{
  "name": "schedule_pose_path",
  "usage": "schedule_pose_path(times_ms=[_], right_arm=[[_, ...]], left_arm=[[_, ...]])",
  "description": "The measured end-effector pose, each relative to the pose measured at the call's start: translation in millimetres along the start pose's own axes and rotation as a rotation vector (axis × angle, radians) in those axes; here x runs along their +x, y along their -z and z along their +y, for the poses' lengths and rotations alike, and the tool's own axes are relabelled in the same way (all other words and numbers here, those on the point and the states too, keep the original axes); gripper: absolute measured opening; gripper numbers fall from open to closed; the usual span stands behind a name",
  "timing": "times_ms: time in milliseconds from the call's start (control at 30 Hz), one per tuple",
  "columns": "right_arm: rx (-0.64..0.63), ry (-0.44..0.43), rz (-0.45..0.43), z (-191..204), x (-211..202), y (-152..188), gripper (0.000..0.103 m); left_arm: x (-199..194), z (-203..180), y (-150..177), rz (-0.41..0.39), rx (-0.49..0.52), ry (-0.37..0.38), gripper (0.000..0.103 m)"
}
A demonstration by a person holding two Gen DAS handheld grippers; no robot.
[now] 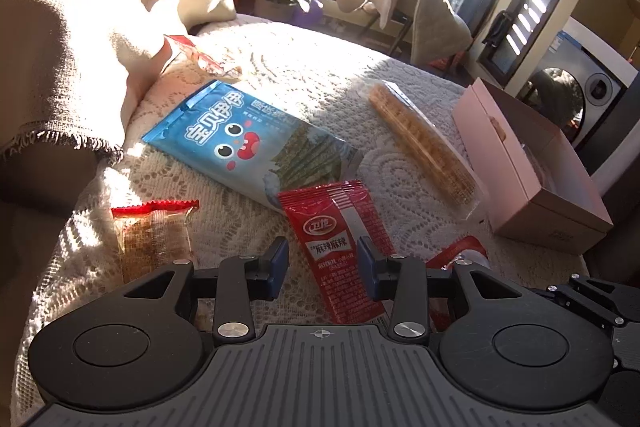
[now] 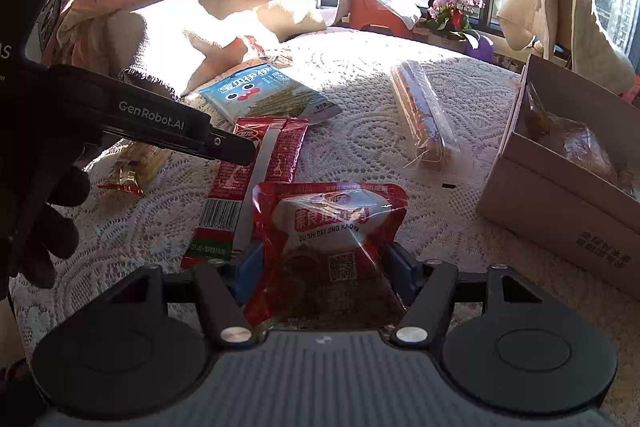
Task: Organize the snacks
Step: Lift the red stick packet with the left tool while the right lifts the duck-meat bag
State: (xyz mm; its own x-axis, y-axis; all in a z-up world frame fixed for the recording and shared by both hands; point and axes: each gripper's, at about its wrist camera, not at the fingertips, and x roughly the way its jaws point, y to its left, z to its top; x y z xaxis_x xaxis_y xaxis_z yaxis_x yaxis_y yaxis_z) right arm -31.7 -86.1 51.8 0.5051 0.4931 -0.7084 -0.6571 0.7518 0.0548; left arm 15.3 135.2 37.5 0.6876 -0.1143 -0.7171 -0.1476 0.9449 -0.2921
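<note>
Right gripper (image 2: 320, 267) jaws astride red pouch (image 2: 326, 247), apparently not yet pinching: close squarely mid-pouch, then carry to box (image 2: 560, 211).

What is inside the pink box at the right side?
In the pink box lies at least one clear-wrapped brown snack. The front wall and the picture edge hide the rest, so the count is unknown.
</note>
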Motion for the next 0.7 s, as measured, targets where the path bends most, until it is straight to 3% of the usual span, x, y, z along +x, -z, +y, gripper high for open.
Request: schedule_pose_path(times_ms=[233, 367, 567, 633, 700], right_arm=[[0.052, 0.056, -0.066, -14, -30, -20, 0.053], [0.058, 0.145, -0.086, -18, -50, -24, 0.053], [0.087, 0.265, -0.028, -26, -50, 3, 0.053], [0.101, 0.288, -0.010, -30, -45, 12, 0.040], [0.131, 0.255, 0.001, -34, -40, 18, 0.041]], left_arm=[[-7, -2, -4, -0.017, -0.009, -0.008, 0.042], [2, -15, -2, 0.009, 0.033, -0.008, 0.042], [17, -44, 12, 0.030, 0.158, -0.058, 0.044], [19, -52, 16, 0.032, 0.194, -0.052, 0.045], [20, -59, 18, 0.035, 0.228, -0.036, 0.045]])
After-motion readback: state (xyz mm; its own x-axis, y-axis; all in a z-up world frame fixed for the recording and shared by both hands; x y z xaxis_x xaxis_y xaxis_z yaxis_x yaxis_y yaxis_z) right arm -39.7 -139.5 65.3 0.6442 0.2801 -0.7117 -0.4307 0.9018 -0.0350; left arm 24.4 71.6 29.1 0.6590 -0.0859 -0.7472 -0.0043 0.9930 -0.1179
